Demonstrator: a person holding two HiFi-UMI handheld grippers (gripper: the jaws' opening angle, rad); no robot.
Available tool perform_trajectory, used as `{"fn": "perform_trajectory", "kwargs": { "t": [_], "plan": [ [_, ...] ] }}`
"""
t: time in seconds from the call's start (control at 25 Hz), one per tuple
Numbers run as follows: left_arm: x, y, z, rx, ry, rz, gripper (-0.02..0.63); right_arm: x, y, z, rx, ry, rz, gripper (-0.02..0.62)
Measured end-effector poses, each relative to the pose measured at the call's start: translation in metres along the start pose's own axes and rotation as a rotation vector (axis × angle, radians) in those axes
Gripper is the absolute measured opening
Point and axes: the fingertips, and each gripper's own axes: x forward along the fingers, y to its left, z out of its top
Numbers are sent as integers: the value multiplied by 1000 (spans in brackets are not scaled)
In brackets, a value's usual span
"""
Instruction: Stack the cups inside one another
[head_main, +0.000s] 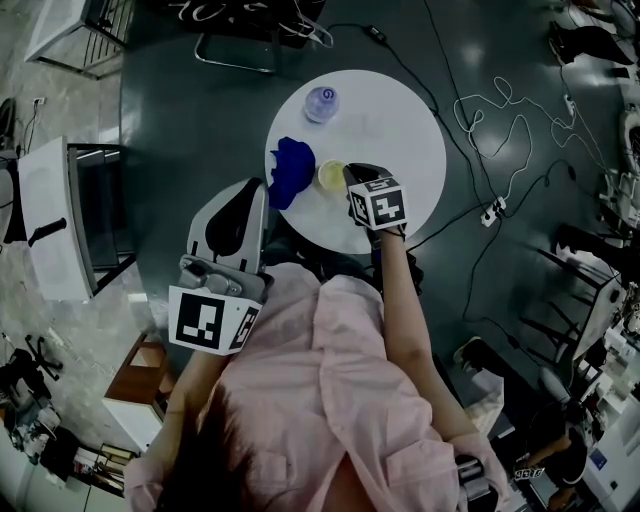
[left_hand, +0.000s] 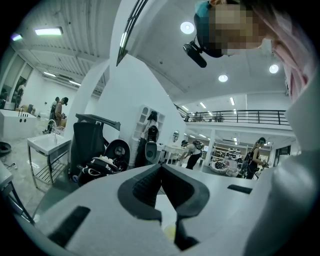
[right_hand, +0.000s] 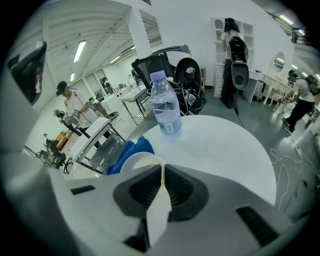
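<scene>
Looks along the left gripper (left_hand: 161, 167), jaws shut pad to pad on nothing; below the pads, a sliver of white surface (left_hand: 162, 207) and a pale yellow patch (left_hand: 170, 231); beyond, a black chair (left_hand: 87, 145), a railed balcony (left_hand: 240, 116)

One cup (head_main: 331, 175), one bottle (head_main: 321, 103), one blue cloth (head_main: 291, 170), one table (head_main: 400, 130).

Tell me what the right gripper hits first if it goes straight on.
Probably the water bottle, standing dead ahead beyond the cup that the right gripper grips; the blue cloth lies left.
</scene>
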Motion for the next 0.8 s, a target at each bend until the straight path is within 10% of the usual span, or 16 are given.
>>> {"fn": "perform_trajectory", "kwargs": {
  "t": [0.8],
  "plan": [
    [1,-7,-1,5,5,-2,15,16,2,-3,-84,16,-12,41]
  ]
}}
